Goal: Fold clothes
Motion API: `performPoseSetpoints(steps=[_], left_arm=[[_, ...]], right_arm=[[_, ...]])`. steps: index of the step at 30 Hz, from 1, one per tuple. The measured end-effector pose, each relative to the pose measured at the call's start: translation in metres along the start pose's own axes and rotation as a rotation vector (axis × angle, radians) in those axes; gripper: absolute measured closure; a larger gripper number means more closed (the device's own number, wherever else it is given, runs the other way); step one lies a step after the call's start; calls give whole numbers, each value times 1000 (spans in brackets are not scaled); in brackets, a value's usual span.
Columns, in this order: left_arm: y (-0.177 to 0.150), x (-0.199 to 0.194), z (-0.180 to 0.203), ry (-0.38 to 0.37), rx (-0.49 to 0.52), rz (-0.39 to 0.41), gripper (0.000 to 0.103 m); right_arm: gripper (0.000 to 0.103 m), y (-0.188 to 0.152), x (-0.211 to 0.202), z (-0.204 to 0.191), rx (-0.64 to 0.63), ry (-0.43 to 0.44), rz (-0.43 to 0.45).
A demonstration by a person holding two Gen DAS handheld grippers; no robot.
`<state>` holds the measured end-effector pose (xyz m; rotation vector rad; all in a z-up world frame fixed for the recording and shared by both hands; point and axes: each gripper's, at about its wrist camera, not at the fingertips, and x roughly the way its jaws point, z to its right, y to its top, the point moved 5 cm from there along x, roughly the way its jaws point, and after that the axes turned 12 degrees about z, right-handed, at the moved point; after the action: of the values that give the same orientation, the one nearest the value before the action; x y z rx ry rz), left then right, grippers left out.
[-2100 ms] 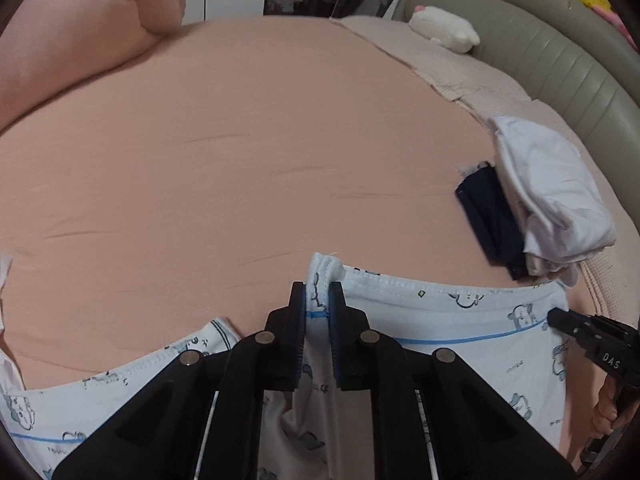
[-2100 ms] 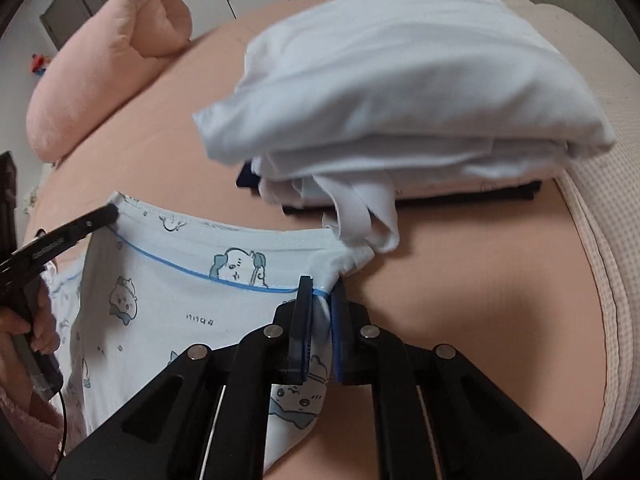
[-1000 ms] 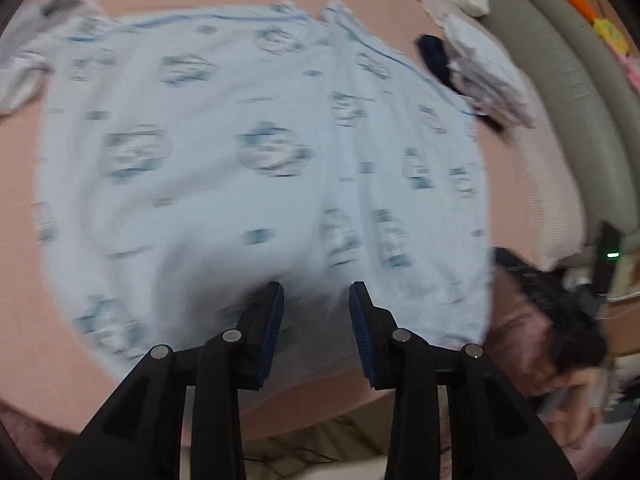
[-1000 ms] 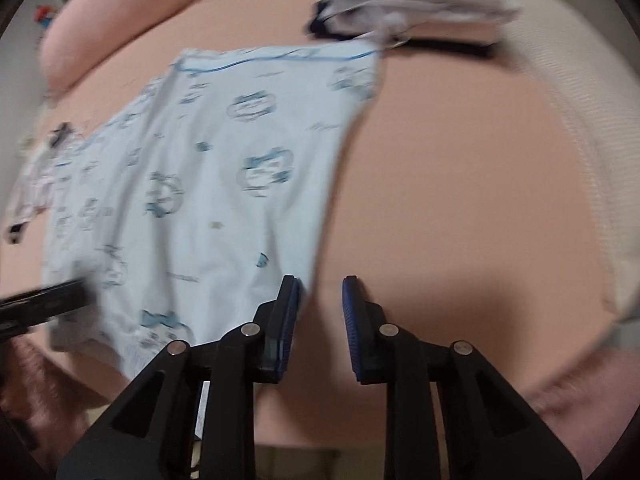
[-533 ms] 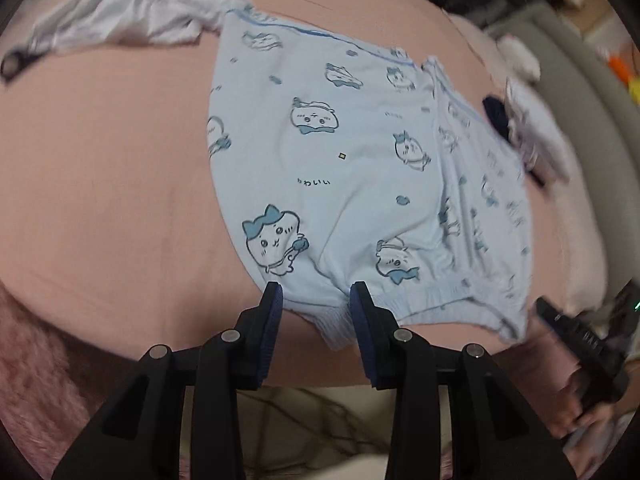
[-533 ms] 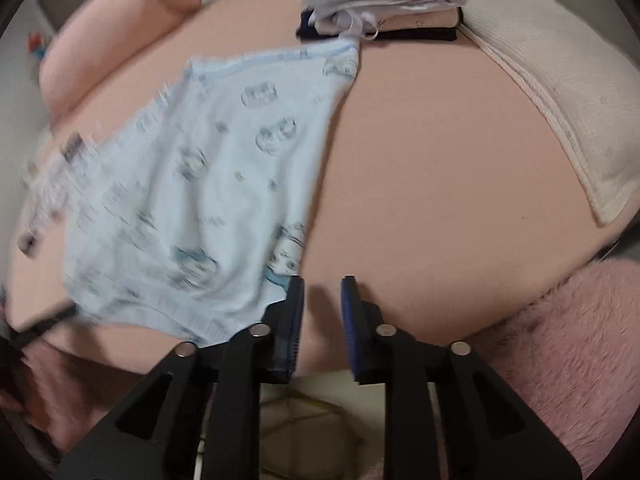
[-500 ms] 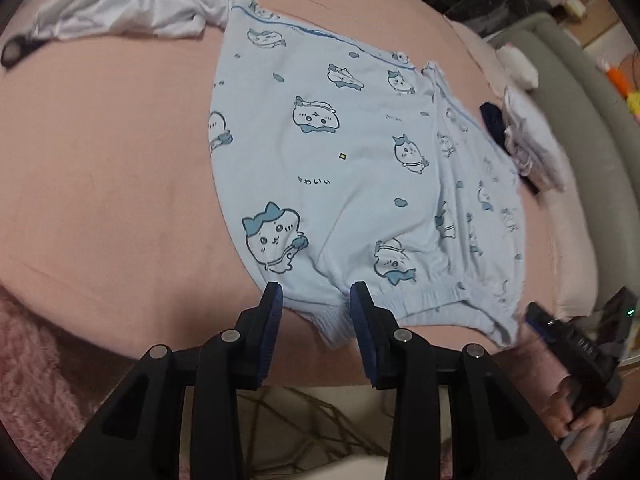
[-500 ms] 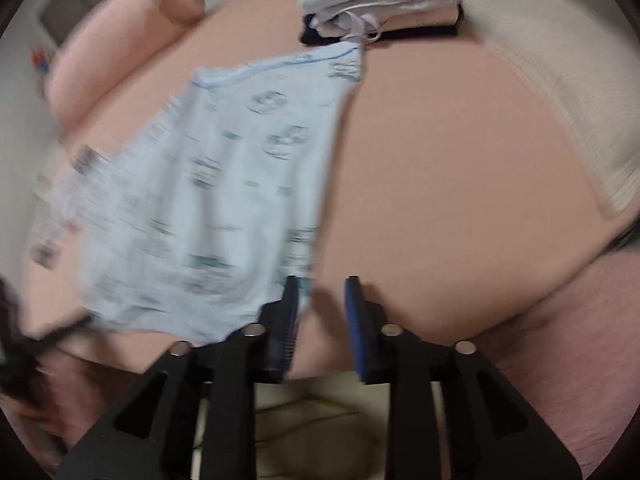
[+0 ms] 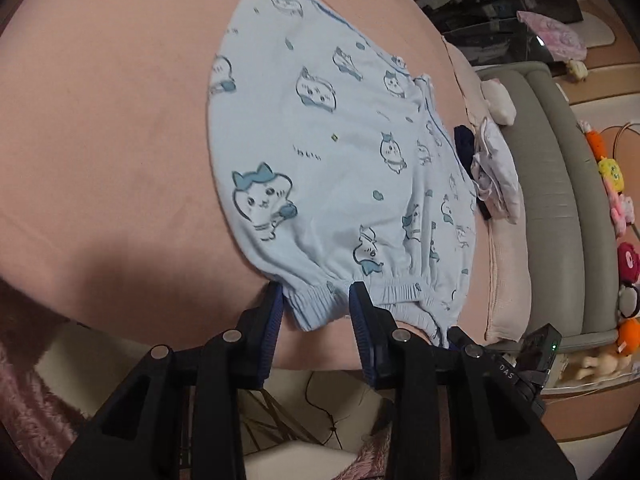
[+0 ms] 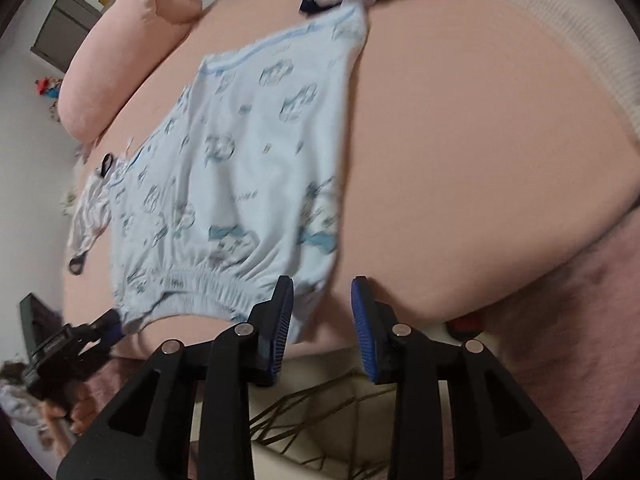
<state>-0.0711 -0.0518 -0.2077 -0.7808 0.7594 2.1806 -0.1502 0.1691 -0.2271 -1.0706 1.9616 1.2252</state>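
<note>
The pale blue shorts (image 9: 328,168) printed with cartoon cats lie spread flat on the pink bed, gathered elastic waistband at the near edge, blue-trimmed leg hems far.

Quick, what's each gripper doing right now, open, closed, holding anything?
Left gripper: open, holding nothing, at the waistband of the pajama shorts.
Right gripper: open, holding nothing.

Shorts (image 9: 340,168): pale blue, blue cartoon-cat print, blue hem stripe. Bed sheet (image 9: 100,120): plain salmon pink. Gripper pads (image 10: 280,320): blue.
</note>
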Motion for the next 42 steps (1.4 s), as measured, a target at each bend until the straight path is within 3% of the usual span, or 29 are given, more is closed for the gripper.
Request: performPoseSetpoints(steps=[2,3,4,5,8,10,15,18,21,23,25,27,29,30,31,34,39,42], left_arm=[[0,1,2,5,16,13,68],[0,-1,5,24,39,24,69],[-1,-3,9,42,62,36,80],[-1,-4,12,61,85,47,92],[-1,-9,22,117,153,81,92],[-3,-15,28,152,199,93,92],[-11,-7,14,229,230,25,92],[-10,-10,4,187,165,14,89],[-10,-20,-9,76,26,59,88],[-9,-20,-15,46,-15,68,80],[-8,-19,-18,19,-38,73,77],[-5,-16,-13,21,-11,78,77],[-2,-14,-4,28,33,90,89],[-2,-14,1,35,51,98,91],[-2,-15,5,41,69,106,92],[-4,-26,11,46,113,141,93],[-6,-23,6,48,105,118,93],[-8,-18,-2,36,39,88,91]], right_arm=[[72,1,2,-5,-24,-5,-5],[78,3,7,-11,-27,11,-11],[87,4,13,-20,-29,32,-20],[89,0,6,-20,-48,26,-18],[95,-7,-27,3,-154,-35,5],[95,-6,-36,-3,-176,-28,24],[96,-8,-52,5,-168,-56,42],[95,-16,-45,18,-172,-109,-13],[94,-10,-52,30,-98,-69,-8],[84,-2,-56,42,-4,-20,20],[68,5,-52,48,49,39,3],[59,7,-45,49,60,62,-20],[59,8,-41,44,30,57,-13],[68,8,-41,39,-2,55,-9],[87,7,-40,35,-28,55,-9],[99,5,-46,34,-65,33,-6],[99,25,-78,34,-16,111,70],[93,15,-66,45,31,111,10]])
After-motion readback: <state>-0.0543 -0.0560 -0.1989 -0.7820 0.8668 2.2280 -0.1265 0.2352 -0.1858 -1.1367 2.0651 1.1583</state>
